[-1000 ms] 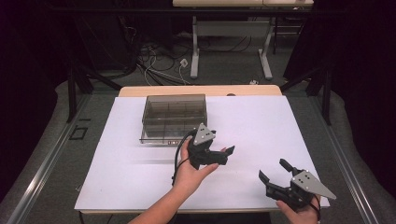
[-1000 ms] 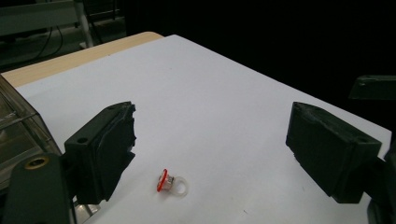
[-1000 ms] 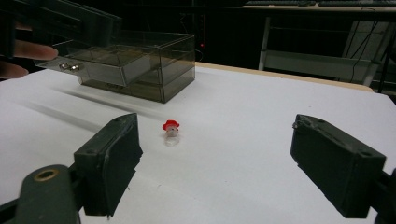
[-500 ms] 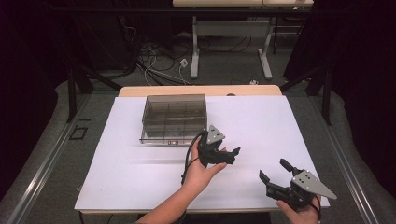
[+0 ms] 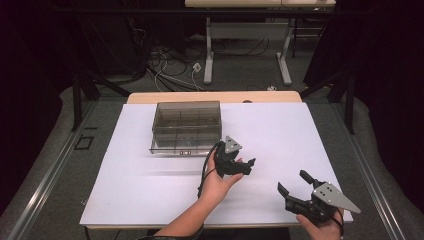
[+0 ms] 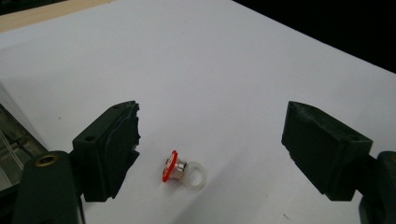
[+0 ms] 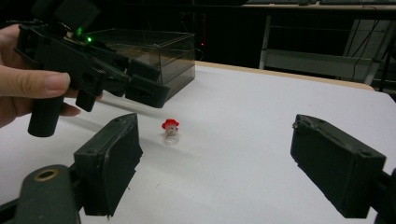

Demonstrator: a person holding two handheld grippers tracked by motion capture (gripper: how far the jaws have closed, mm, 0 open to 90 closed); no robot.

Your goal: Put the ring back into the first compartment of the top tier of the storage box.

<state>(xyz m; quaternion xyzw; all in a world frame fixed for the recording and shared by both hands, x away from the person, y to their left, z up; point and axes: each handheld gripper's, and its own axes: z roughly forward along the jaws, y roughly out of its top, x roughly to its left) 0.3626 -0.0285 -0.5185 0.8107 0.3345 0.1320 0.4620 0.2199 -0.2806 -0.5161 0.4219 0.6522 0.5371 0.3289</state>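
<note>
The left tool (image 5: 243,165) hangs over the middle of the white bench (image 5: 150,200), just to the near right of the smoky clear box (image 5: 186,126). Its jaws stand apart and have just been closing a little, with nothing pressed between them. In the left gripper view the small fitting (image 6: 182,171) lies on the bench sheet between the two jaws, closer to the left one; neither pad touches it. I judge that the tool is held this way, jaws on both sides of the part, in order to pick it up.

The fitting is a short metal piece with a red ring at one end and a pale, half-clear ring at the other. It lies on its side, alone, well apart from the bench edges and near the box. The box has inner dividers, so it is probably the place where such small parts belong.

The right tool (image 5: 295,192) rests near the near right corner of the bench, jaws wide apart and empty. It seems to wait there so as not to disturb the left one.

A small dark label sits on the near lower edge of the box, but its writing is too small to read. On the left tool a green light glows (image 7: 87,39).
</note>
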